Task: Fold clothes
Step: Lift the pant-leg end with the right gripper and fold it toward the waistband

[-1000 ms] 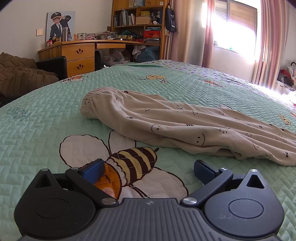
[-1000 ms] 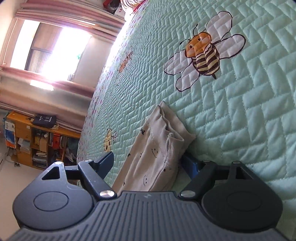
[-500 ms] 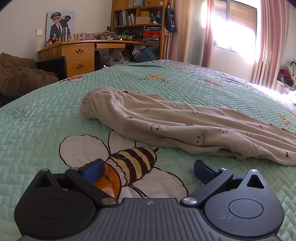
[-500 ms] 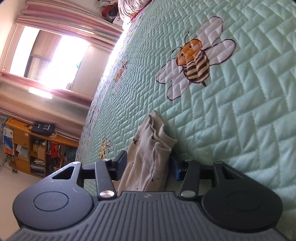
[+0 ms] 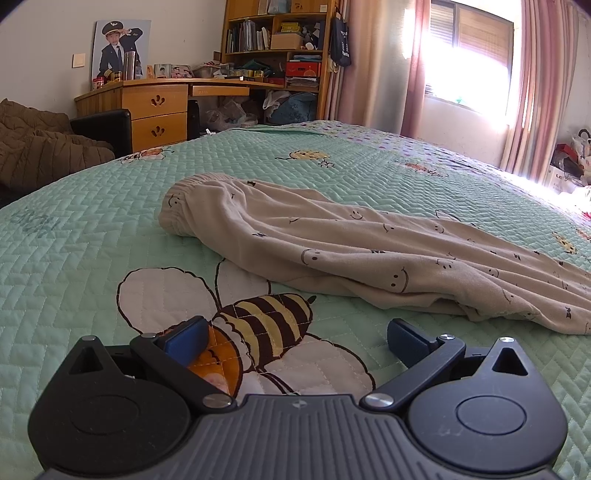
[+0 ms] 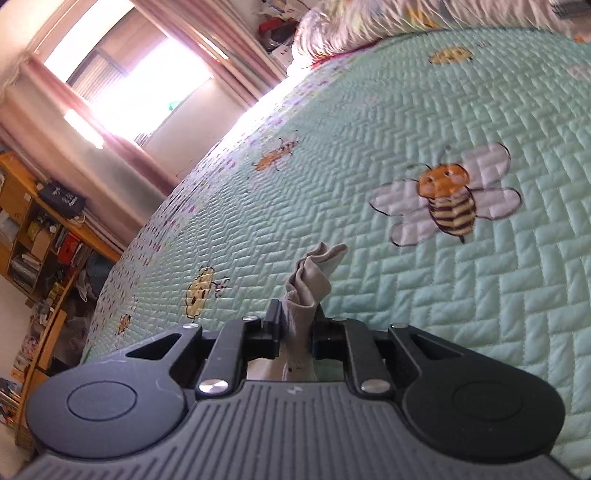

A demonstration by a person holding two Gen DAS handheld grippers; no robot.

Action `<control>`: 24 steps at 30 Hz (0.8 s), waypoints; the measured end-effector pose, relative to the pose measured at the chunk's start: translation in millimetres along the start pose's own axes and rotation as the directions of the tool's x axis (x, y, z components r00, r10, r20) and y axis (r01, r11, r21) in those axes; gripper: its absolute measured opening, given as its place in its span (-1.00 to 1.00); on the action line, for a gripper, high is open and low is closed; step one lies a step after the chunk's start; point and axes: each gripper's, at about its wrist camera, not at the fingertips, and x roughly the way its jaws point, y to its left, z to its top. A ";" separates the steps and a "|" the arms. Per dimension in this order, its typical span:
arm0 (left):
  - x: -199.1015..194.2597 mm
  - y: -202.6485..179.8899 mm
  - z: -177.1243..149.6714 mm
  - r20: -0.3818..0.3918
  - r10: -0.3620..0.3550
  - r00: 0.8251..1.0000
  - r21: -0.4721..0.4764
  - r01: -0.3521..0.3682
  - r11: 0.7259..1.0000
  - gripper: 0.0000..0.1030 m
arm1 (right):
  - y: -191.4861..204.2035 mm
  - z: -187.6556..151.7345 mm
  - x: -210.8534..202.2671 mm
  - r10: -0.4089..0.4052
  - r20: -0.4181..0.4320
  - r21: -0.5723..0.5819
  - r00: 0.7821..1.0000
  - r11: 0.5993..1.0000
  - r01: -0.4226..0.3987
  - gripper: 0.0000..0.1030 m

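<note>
Beige trousers (image 5: pixel 351 254) printed with small smiley faces lie across the green quilted bedspread (image 5: pixel 92 229), waistband to the left, legs running off to the right. My left gripper (image 5: pixel 295 338) hovers open low over a bee picture, short of the trousers, with nothing between its fingers. In the right wrist view my right gripper (image 6: pixel 295 325) is closing, its jaws pinching the trouser leg end (image 6: pixel 308 280), whose bunched cuff sticks up beyond the fingertips, lifted off the bedspread (image 6: pixel 424 110).
A wooden desk (image 5: pixel 155 107) and bookshelf (image 5: pixel 273 40) stand beyond the far edge of the bed. Brown bedding (image 5: pixel 33 147) is heaped at the left. Bright window and pink curtains (image 5: pixel 417 62) at the right. A pillow pile (image 6: pixel 369 22) sits at the bed's head.
My right gripper's jaws closed from wide apart onto the trouser leg end, then it rose and rolled, lifting the cloth. The left gripper and the trousers in its view stayed still.
</note>
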 end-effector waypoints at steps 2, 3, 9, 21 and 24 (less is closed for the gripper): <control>-0.6 2.3 0.2 0.003 -0.012 1.000 -0.012 0.012 1.000 0.99 | 39.6 -4.5 -3.8 -0.012 0.030 -0.115 0.999 0.993 0.016 -0.68; -1.0 3.3 0.3 0.005 -0.018 1.000 -0.019 0.018 1.000 0.98 | 59.2 -7.5 -5.7 -0.015 0.045 -0.171 0.999 0.985 0.023 -0.68; -3.7 14.0 1.0 0.020 -0.067 0.998 -0.082 0.069 0.994 0.98 | 191.3 -80.0 -11.8 0.045 0.091 -0.499 0.995 0.867 0.006 -0.68; -6.1 46.4 -1.2 0.076 -0.216 0.973 -0.237 0.228 0.944 0.99 | 314.5 -307.5 21.8 0.011 -0.058 -0.816 0.998 0.575 -0.054 -0.65; -3.8 45.2 0.5 0.070 -0.215 0.974 -0.235 0.226 0.945 0.99 | 314.5 -317.7 21.5 -0.002 -0.053 -0.824 0.999 0.565 -0.043 -0.56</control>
